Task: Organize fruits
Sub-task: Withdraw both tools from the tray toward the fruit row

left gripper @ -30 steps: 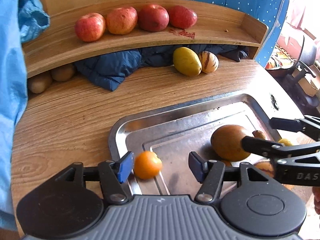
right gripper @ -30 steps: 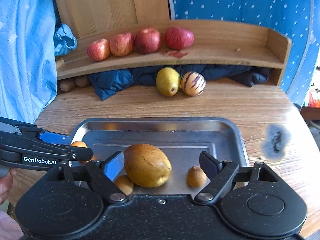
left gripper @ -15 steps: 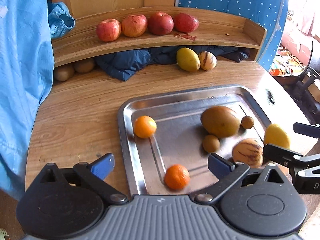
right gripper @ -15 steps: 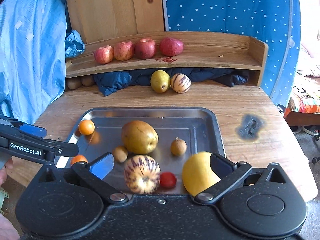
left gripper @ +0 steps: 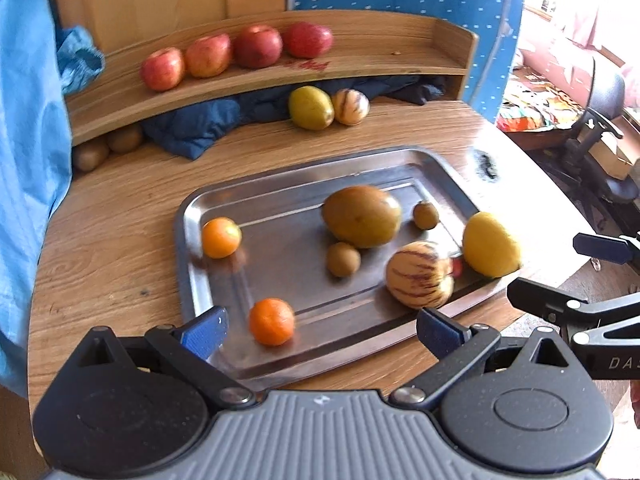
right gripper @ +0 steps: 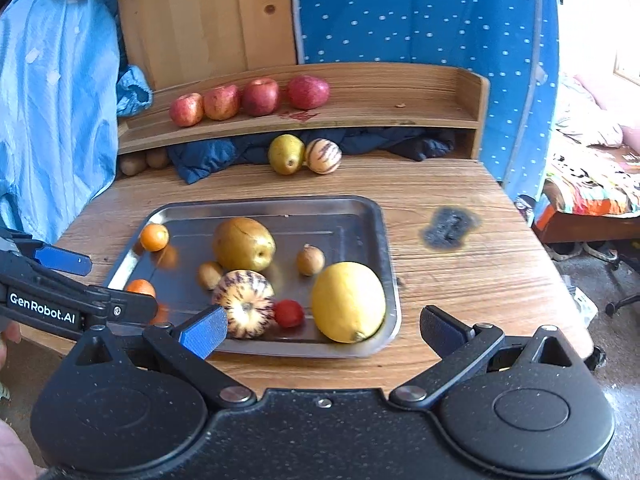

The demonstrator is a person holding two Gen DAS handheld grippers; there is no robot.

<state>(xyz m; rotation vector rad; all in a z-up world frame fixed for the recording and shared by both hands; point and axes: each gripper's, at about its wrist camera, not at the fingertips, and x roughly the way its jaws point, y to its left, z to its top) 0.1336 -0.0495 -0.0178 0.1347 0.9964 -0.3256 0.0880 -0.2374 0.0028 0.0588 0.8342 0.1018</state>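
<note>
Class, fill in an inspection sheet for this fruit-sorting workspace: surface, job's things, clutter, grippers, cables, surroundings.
Surface: wooden table, dark scorch-like mark.
Job's things: metal tray holding fruit, among them two oranges, a yellow fruit and a striped melon; four apples on the shelf.
Clutter: dark blue cloth under the shelf.
Grippers: left hand-held gripper open, empty; right hand-held gripper open, empty.
Cables: nothing seen.
Surroundings: blue dotted fabric, office chair.

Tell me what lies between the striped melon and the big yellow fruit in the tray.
A small red fruit lies between the striped melon and the yellow fruit, clearest in the right wrist view.
</note>
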